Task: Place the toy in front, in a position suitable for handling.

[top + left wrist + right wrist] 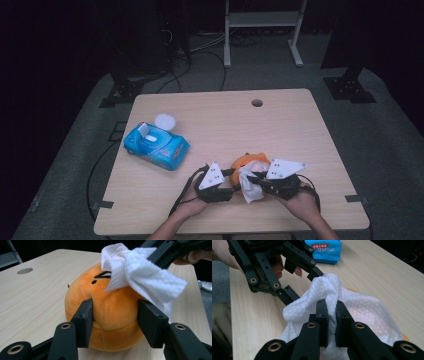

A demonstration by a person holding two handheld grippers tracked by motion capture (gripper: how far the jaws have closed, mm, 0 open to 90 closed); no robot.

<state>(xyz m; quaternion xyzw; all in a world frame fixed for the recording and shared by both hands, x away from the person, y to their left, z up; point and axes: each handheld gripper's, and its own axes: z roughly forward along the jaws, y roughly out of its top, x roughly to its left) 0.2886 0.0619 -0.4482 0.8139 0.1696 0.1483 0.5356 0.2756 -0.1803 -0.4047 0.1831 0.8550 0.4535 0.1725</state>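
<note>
Bare tabletop (225,125) beyond plush (248,161), wipe (250,186).

We look down and forward over the whole bench (225,120) from above its near edge. Each gripper camera sits low and close behind its jaws; both share the orange toy (110,315) and wipe (362,312).

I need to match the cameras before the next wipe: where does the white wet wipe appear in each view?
High view: white wet wipe low centre, on the orange plush toy, between the two tools.
Left gripper view: upper right, draped over the plush toy, held by the right tool.
Right gripper view: centre, pinched in that tool's own jaws.
Shared landmark: the orange plush toy.
</note>
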